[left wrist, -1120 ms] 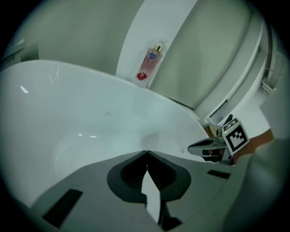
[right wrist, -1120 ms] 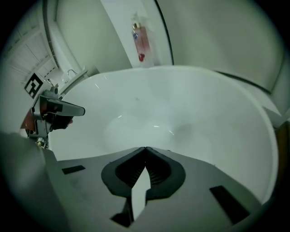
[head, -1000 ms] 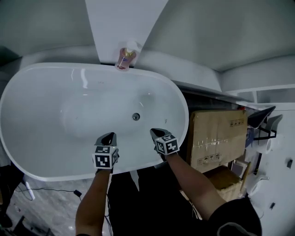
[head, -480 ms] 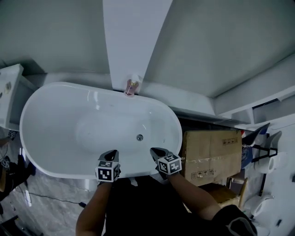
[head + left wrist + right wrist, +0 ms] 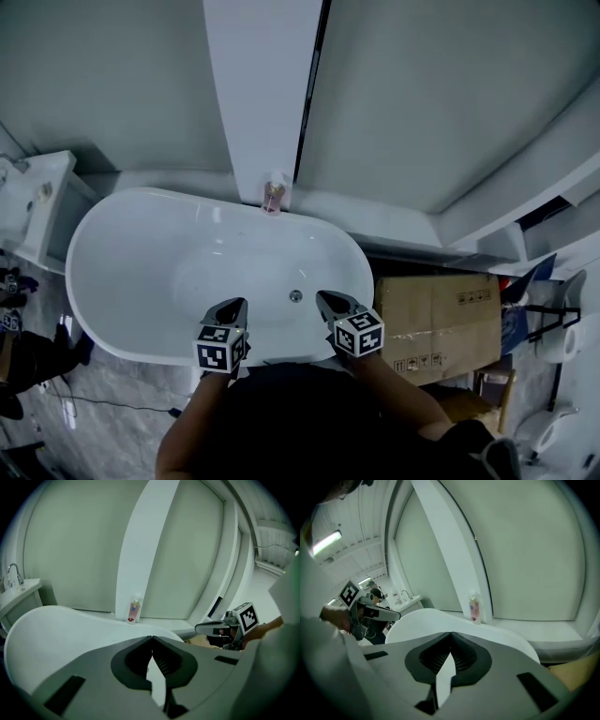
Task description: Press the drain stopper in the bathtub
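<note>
Poised over the white oval bathtub (image 5: 94, 234).
Pressed together and empty, left tool (image 5: 232, 305) and right tool (image 5: 328, 298) look ready to poke the round metal drain stopper (image 5: 296, 296).

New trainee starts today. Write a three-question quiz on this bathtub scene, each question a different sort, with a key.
1. True or false: the left gripper is touching the drain stopper.
2. What stands on the far rim of the bathtub? A. a bottle; B. a towel; C. a cup.
3. Fill in: the right gripper has its jaws ____, with nothing between them.

Key: 1 false; 2 A; 3 shut.
</note>
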